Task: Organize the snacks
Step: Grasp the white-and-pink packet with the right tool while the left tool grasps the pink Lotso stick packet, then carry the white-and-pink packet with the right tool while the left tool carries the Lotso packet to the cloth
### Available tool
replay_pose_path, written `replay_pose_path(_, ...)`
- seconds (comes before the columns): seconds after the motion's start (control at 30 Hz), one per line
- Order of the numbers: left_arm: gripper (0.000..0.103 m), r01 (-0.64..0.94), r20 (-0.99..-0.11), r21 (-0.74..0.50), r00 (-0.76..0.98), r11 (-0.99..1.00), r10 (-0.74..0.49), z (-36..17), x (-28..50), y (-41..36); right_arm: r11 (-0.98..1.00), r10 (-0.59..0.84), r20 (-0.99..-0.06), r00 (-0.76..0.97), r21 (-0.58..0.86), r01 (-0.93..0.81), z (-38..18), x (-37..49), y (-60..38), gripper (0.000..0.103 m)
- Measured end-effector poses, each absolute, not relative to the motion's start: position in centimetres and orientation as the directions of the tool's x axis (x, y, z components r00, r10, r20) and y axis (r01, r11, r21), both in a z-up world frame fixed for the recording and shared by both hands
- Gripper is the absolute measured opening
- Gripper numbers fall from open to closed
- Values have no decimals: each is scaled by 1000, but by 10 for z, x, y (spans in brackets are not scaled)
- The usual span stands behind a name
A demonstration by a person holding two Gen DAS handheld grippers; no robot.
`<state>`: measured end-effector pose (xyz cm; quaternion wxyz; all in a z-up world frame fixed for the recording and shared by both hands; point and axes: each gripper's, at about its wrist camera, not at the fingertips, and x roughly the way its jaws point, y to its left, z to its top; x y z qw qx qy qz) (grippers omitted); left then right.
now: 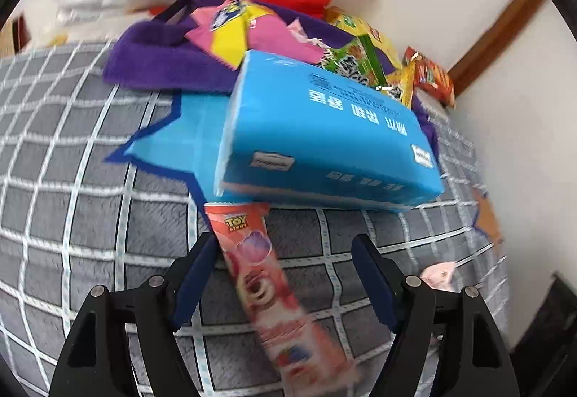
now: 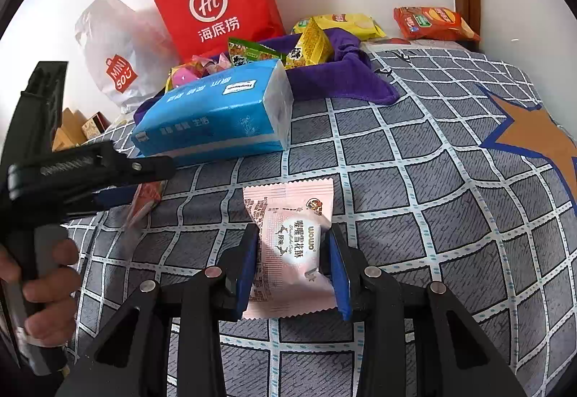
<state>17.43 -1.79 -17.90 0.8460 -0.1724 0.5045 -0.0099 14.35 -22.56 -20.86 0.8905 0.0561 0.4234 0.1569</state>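
The left gripper (image 1: 279,276) stands wide open around a long red-and-pink Toy Story snack stick (image 1: 267,283), which lies on the grey checked bedspread (image 1: 72,202) lengthwise between the pads, seemingly brushing the left one. A blue plastic-wrapped tissue pack (image 1: 324,137) crowds its far end. The right gripper (image 2: 294,258) clamps a pale pink snowflake-pastry packet (image 2: 290,249), with open bedspread rightward.

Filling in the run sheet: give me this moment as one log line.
left claw: open, red snack stick between fingers | right claw: shut on pink snack packet | bedspread
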Motion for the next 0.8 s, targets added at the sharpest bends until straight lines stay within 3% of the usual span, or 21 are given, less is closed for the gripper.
replay_pose_path(0.07,70,-131,-858,-228,496,965,-135,-180,172,-28,944,327,-736,593,234,-231,-209,143,-225,38)
replay_pose_path(0.17,33,-105,-861,-91,508,990,-25,-180,164,-36,945,324,-737,593,230,-231,-209,143,-225,38)
replay_pose_path(0.27,24,-50,-850,-62,526,997,-26,-180,151,-32,948,315,-740,595,217,-232,-209,144,-223,38)
replay_pose_path(0.47,26,1,-819,18,574,1000,14,-183,129,-25,957,282,-748,601,171,-236,-210,143,-217,38)
replay_pose_path(0.8,30,13,-818,-11,574,1000,-17,-181,127,-25,966,219,-762,609,80,-248,-212,141,-205,41)
